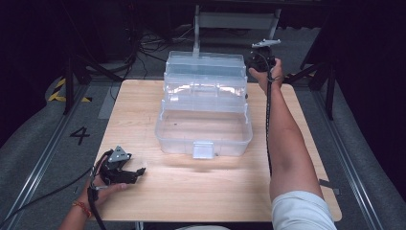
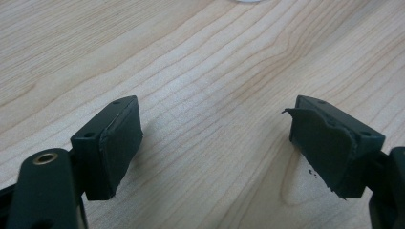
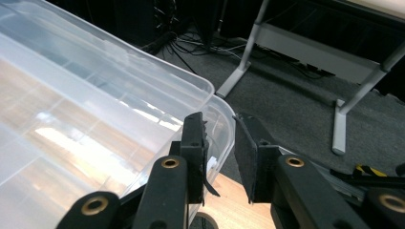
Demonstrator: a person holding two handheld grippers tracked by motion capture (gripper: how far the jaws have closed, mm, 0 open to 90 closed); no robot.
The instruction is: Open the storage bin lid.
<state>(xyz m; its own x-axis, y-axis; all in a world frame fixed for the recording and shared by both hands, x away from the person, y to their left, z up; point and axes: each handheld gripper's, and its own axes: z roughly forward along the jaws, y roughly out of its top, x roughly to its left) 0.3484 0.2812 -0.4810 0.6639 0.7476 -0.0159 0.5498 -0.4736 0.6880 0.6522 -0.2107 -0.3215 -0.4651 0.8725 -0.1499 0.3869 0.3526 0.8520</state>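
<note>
A clear plastic tiered storage box point(image 1: 178, 142) stands open in the middle of the wooden table point(image 1: 201, 191), its trays stepped back toward the lid point(image 1: 205, 58). My right gripper point(image 1: 253, 61) hovers at the lid's far right corner. In the right gripper view its jaws point(image 3: 220, 121) stand a narrow gap apart. The box's rounded corner rim point(image 3: 224, 138) shows in that gap, and the pads do not press on it. My left gripper point(image 1: 140, 171) rests low over the table's near left part. There its jaws point(image 2: 215, 109) are wide open over bare wood.
A white latch point(image 1: 202, 149) sits on the box's front wall. Beyond the table are a grey floor, cables and a metal table leg point(image 3: 241, 62). A cable runs along the right forearm point(image 1: 285, 139), which reaches over the table's right side.
</note>
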